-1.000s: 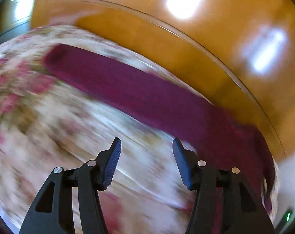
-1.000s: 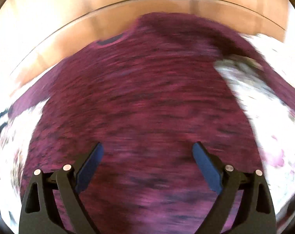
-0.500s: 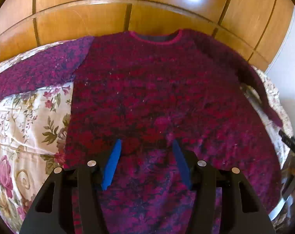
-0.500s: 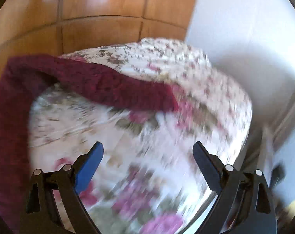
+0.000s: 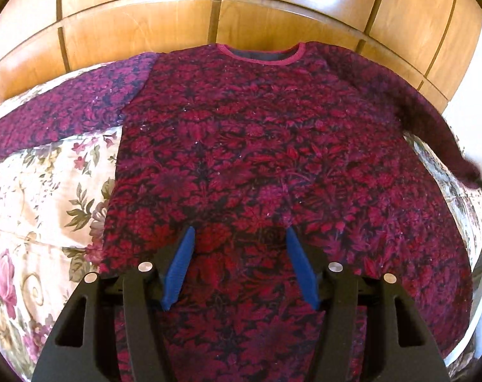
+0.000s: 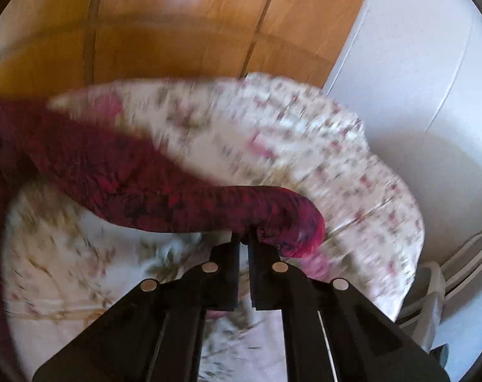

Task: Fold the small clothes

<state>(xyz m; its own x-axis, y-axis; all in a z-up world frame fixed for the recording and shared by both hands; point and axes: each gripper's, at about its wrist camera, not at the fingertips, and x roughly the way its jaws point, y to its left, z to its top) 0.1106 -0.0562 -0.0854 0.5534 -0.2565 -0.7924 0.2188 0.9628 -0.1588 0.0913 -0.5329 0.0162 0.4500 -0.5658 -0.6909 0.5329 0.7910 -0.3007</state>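
Note:
A dark red patterned sweater (image 5: 257,143) lies flat, neck away from me, on a floral bedspread (image 5: 34,207). Its left sleeve (image 5: 66,114) stretches out to the left. My left gripper (image 5: 239,230) hovers over the lower body of the sweater; its jaws are opening and no cloth is pinched between them. The right sleeve (image 5: 432,121) runs off to the right edge. In the right wrist view, my right gripper (image 6: 244,238) is shut on the cuff (image 6: 292,222) of that sleeve (image 6: 145,184), which curves up off the bedspread (image 6: 241,127).
A wooden panelled headboard (image 5: 145,31) rises behind the sweater's neck. White wall (image 6: 416,63) stands past the bed's right corner, with a pale object (image 6: 432,286) low beside the bed edge there.
The left view swung from the left sleeve to the sweater's middle and settled, its jaws slightly wider. The right gripper swept from the sweater body to the right sleeve end and shut on the cuff.

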